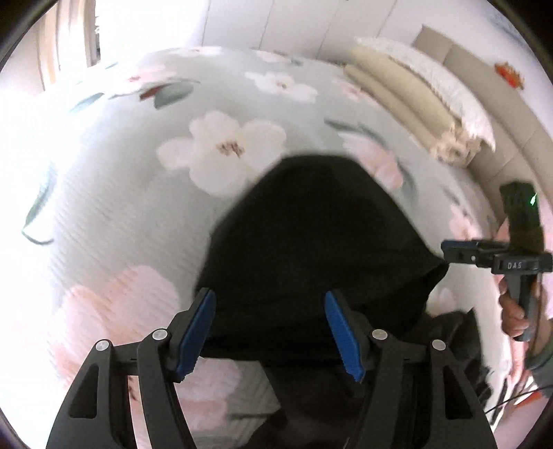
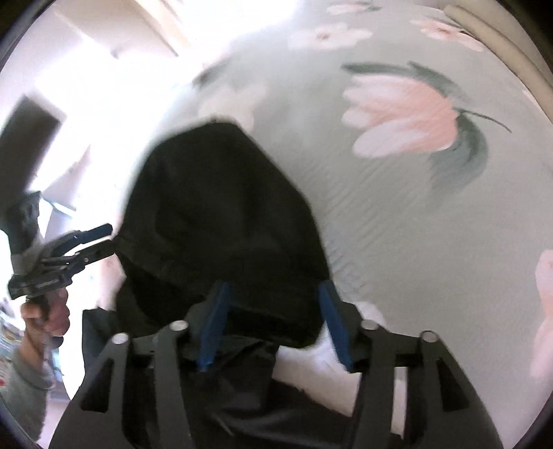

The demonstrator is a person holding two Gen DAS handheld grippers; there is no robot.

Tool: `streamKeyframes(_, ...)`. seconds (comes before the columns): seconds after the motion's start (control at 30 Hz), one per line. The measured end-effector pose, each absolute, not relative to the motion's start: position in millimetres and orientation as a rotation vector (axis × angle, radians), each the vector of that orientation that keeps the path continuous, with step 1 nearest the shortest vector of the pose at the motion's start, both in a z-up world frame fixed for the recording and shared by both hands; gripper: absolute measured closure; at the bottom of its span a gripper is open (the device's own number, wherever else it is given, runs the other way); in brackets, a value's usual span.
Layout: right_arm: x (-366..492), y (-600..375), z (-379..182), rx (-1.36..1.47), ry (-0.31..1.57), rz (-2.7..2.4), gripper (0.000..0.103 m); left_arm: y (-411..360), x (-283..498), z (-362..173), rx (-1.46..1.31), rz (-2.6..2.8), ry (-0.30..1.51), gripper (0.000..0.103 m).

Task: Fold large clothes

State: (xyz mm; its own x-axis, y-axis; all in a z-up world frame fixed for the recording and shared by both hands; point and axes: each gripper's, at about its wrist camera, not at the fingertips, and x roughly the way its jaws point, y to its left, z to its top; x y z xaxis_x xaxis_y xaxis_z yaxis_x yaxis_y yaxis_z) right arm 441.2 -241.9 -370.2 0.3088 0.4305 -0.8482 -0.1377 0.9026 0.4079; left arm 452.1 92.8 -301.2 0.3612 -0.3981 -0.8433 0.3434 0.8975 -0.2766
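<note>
A black garment [image 1: 311,241] lies bunched on a bed with a pale green floral sheet [image 1: 138,207]. My left gripper [image 1: 269,311] is open, its blue pads [image 1: 197,331] spread over the garment's near edge. My right gripper [image 2: 273,304] is open too, blue pads [image 2: 216,321] astride the garment [image 2: 224,224] near its hem. In the left wrist view the right gripper [image 1: 449,250] shows at the garment's right corner. In the right wrist view the left gripper [image 2: 107,238] shows at its left corner, fingers slightly apart. Both views are motion-blurred.
Folded beige bedding [image 1: 408,103] and a white fringed pillow [image 1: 449,93] lie at the bed's far right by a beige headboard [image 1: 501,114]. Bright wall and wardrobe doors [image 1: 276,24] stand behind. The sheet [image 2: 414,207] spreads right of the garment.
</note>
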Motion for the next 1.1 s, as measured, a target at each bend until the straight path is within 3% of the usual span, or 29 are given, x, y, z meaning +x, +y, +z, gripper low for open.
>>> streamKeyframes(0.13,453,-270,-378,0.352,1.22,0.376,0.033,113,485,-316,-0.148,-0.434,1.164,0.032)
streamKeyframes(0.33,472,-263,-432,0.507,1.351,0.475,0.033,118,507,-371,-0.383,-0.507,1.322,0.032)
streamKeyframes(0.47,478,-240,-453,0.559,1.401,0.566,0.034,106,500,-391,-0.419,-0.556,1.315,0.033)
streamKeyframes(0.5,479,-233,-457,0.57,1.387,0.582,0.037,102,497,-389,-0.399,-0.548,1.302,0.033)
streamKeyframes(0.53,480,-230,-457,0.578,1.383,0.601,0.053,98,496,-388,-0.367,-0.534,1.293,0.044)
streamKeyframes(0.63,477,-211,-449,0.481,1.383,0.576,0.066,87,484,-371,-0.269,-0.532,1.243,0.074)
streamKeyframes(0.7,471,-204,-432,0.412,1.345,0.577,0.078,86,467,-348,-0.217,-0.548,1.192,0.08)
streamKeyframes(0.83,444,-197,-382,0.342,1.254,0.593,0.084,94,423,-292,-0.181,-0.585,1.073,0.082)
streamKeyframes(1.1,329,-167,-275,0.095,1.054,0.6,0.085,114,295,-190,-0.145,-0.686,0.889,0.083)
